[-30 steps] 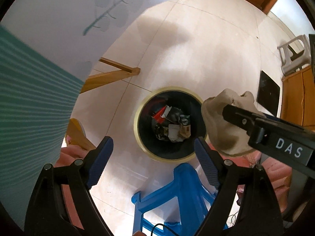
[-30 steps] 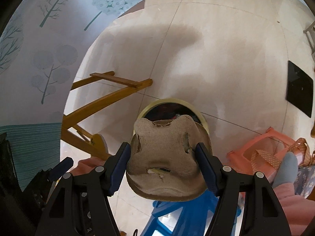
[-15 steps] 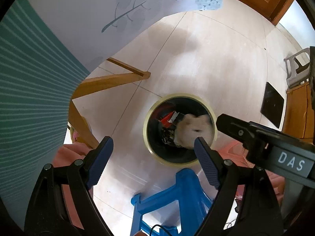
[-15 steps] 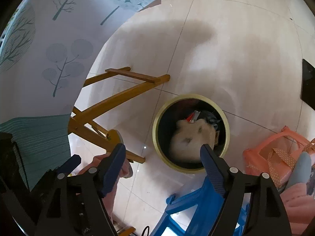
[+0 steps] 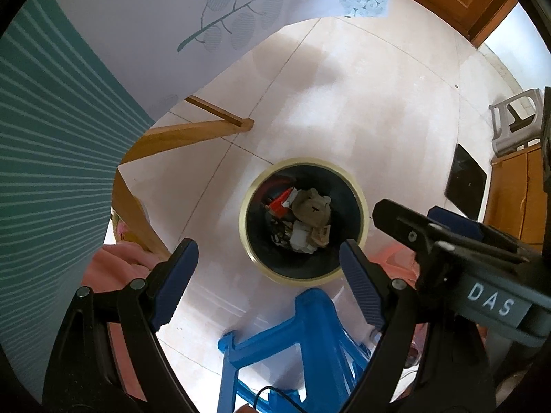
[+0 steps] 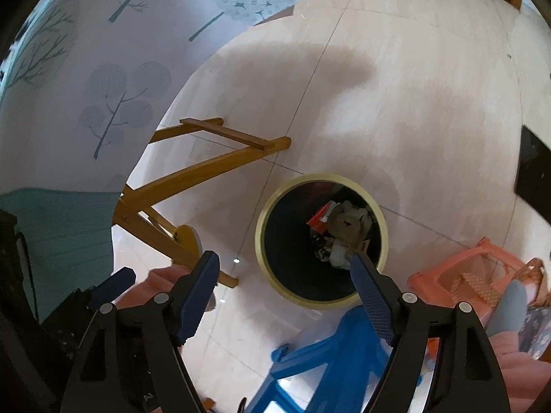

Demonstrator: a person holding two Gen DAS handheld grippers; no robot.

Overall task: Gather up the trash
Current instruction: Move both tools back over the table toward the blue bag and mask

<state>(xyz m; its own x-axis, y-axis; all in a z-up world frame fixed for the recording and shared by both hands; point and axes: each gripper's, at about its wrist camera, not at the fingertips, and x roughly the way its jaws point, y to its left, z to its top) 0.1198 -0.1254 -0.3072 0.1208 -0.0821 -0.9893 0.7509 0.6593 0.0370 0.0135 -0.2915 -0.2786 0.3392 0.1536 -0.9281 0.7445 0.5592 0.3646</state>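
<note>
Lay crumpled in the bin [image 5: 303,222]: brown paper wad [image 5: 311,206], light, soft, easily pinched anywhere. Gaped wide and empty, both left gripper [image 5: 267,272] and right gripper [image 6: 286,278] jaws.

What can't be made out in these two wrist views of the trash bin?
- Trash bin floor, both views: buried under the brown crumpled piece and other litter.
- Bin's near rim, right wrist view: crossed by a fingertip of the right gripper.
- Small scraps beneath the brown piece: too small to identify.
- Blue stool: cut off by the bottom edge.
</note>
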